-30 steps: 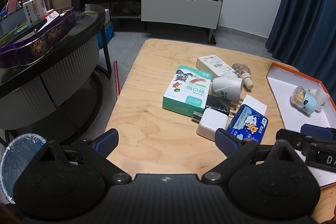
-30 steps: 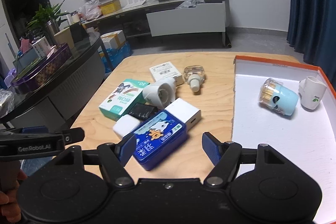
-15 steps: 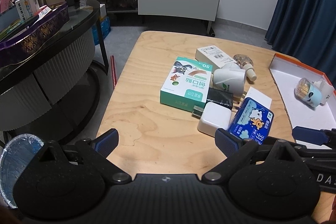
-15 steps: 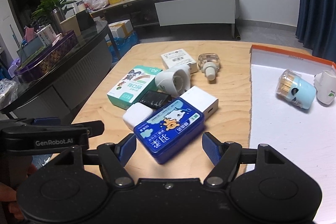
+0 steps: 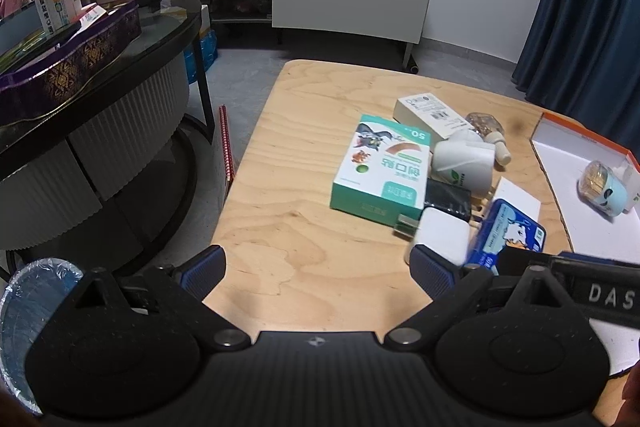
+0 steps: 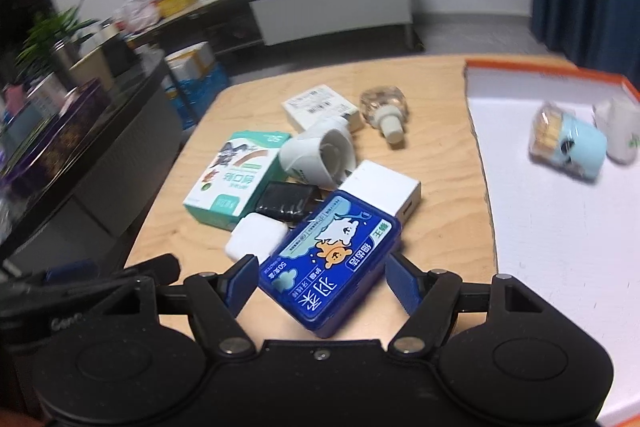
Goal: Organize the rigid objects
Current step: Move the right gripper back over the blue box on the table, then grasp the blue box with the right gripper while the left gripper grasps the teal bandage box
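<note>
Our right gripper [image 6: 320,281] has its jaws apart around the blue tin [image 6: 330,265], not yet clamped; the tin lies just beside the white charger [image 6: 256,241]. Our left gripper [image 5: 318,269] is also apart, holding nothing.

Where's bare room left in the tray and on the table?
White orange-rimmed tray: bare nearer than the pale-blue toothpick jar. Wooden table: bare left of the green bandage box. Crowded around the blue rectangular tin.

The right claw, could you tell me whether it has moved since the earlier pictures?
Yes. The right claw has advanced toward the blue tin, whose near end now sits between its open fingers, on the wooden table.
</note>
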The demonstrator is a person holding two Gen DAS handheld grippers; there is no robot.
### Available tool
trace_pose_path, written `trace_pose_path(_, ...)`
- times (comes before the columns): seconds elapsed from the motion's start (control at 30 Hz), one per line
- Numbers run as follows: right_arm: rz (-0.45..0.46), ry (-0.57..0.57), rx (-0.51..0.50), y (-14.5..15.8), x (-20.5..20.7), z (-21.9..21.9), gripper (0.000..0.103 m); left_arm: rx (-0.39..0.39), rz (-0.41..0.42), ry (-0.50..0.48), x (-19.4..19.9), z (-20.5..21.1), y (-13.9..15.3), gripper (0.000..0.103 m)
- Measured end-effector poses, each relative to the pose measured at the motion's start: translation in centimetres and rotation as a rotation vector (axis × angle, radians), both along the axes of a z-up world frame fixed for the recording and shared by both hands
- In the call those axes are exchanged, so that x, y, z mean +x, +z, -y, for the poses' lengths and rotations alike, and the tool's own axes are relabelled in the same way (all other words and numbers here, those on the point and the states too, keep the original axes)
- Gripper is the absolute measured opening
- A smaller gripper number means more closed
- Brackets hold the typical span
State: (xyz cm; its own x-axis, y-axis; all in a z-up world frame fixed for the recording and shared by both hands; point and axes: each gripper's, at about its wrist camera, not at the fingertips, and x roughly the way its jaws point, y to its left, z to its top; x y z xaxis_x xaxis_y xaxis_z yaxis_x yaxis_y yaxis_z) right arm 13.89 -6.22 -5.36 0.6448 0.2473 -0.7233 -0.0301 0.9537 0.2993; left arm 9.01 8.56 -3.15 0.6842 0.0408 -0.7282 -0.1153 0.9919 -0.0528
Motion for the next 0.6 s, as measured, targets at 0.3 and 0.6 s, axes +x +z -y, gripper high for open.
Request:
trace_pose_path(0.3,-0.121,-0.186,0.030,-1.5,2.6,-0.9,0.089,-0.018,0.023,-0.021,0.5,-0.9,0.2,0.102)
trace_pose_path(0.6,-0.170,-0.163,-0.128,-2.4,2.3,-0.6,0.092,-0.044,0.030,-0.045,1.5,-1.3,0.0,0.102)
